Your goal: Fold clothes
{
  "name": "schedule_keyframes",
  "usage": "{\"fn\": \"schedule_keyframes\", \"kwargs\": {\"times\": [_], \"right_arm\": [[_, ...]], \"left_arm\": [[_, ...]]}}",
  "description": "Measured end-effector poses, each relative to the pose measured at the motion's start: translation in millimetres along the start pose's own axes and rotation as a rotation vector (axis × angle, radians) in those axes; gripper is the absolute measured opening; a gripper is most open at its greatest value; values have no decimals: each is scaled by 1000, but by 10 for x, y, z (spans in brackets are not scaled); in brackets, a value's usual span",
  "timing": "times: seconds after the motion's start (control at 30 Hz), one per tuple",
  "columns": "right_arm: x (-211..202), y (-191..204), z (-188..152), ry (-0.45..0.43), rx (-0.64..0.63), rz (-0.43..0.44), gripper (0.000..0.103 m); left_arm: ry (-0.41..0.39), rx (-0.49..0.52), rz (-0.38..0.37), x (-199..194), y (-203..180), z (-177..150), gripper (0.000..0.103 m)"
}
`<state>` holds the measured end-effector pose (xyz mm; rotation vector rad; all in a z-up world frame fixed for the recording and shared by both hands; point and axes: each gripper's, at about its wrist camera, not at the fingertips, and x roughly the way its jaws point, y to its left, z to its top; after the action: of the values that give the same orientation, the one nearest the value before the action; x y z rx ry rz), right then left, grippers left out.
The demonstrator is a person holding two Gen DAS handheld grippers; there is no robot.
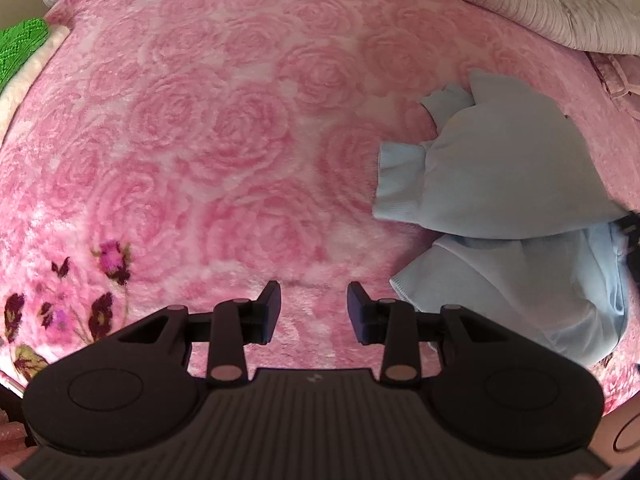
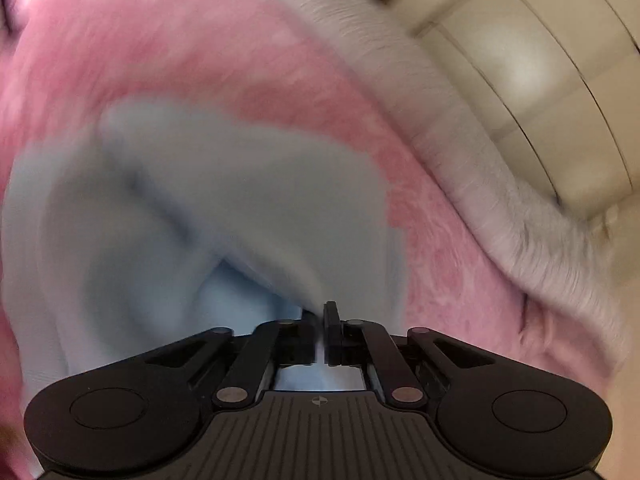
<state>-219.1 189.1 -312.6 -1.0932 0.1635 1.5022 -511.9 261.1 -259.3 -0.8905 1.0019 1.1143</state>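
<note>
The right tongs [image 2: 320, 332] pinch a thin edge of the pale blue garment [image 1: 504, 184] bunched ahead of them on the pink blanket [image 1: 240, 140] — the left tongs [image 1: 314, 308], parted and empty to its left, leave it free to slip or bunch.

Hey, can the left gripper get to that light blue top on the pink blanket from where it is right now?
Probably yes. The left gripper is open over the bare pink blanket, and the light blue top lies just to its right with nothing between them. The right gripper is already shut on the top's fabric.
</note>
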Motion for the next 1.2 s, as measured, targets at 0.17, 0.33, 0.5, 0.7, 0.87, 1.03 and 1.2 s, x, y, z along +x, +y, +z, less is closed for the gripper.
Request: {"fn": "schedule_keyframes", "kwargs": {"times": [0.17, 0.33, 0.5, 0.7, 0.87, 1.03, 1.2], "right_arm": [[-504, -1245, -330, -75, 689, 24, 1], [-825, -2147, -1419, 4, 1364, -230, 1], [-852, -2380, -2437, 272, 1775, -388, 17], [-618, -2221, -2916, 387, 1983, -385, 64], [-322, -2082, -3004, 379, 2037, -295, 69], [-127, -2143, -2936, 348, 1951, -345, 38], [-95, -2378, -2567, 216, 1785, -271, 5]], "left_arm": [[-13, 30, -15, 33, -157, 133, 32], [-23, 88, -64, 140, -449, 309, 32], [5, 72, -183, 383, -716, 500, 34], [66, -147, -341, 971, -867, 793, 40], [74, -312, -422, 1500, -971, 1053, 40], [75, -409, -505, 1831, -989, 1309, 3], [-180, -296, -405, 1282, -721, 1624, 3]]}}
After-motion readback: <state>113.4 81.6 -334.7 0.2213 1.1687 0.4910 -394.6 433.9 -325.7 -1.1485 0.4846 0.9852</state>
